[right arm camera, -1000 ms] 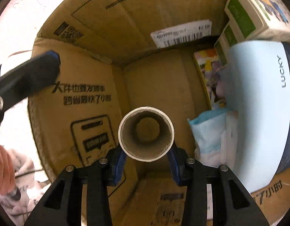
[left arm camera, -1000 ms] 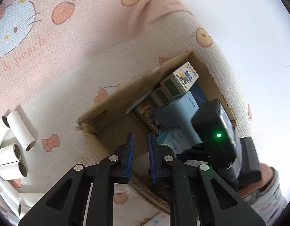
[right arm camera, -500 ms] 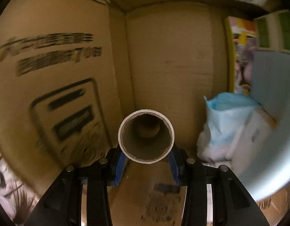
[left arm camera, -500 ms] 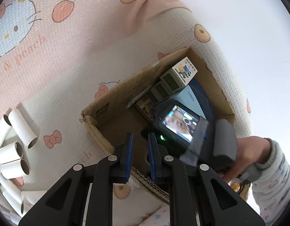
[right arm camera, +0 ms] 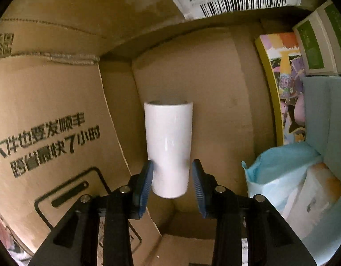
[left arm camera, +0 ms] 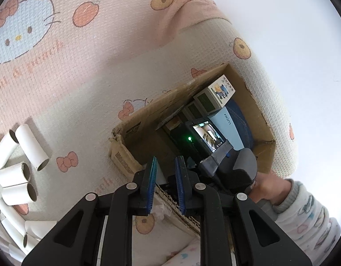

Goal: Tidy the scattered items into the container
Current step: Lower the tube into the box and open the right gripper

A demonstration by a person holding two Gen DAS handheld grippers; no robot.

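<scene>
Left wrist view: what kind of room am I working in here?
Probably a home bedroom or child's room: a pink cartoon-cat patterned quilted blanket covers the soft surface, a reused brown cardboard shipping box holds household items, and white cardboard tubes lie scattered on the bedding.

White cardboard tube (right arm camera: 168, 148) lay lengthwise inside the cardboard box (right arm camera: 59, 102), glossy, far open end pointing toward the box's back wall, near end between the fingers of the right gripper (right arm camera: 171, 185), whose pads stood slightly apart from its sides. Box was brown, open-topped, printed with black Chinese characters on one inner wall and a barcode shipping label on a flap; it sat on the cartoon-printed mat. Loose tubes (left arm camera: 19, 173), white outside and brown inside, lay in a heap on the mat well apart from the box (left arm camera: 130, 130), lying at mixed angles.
</scene>
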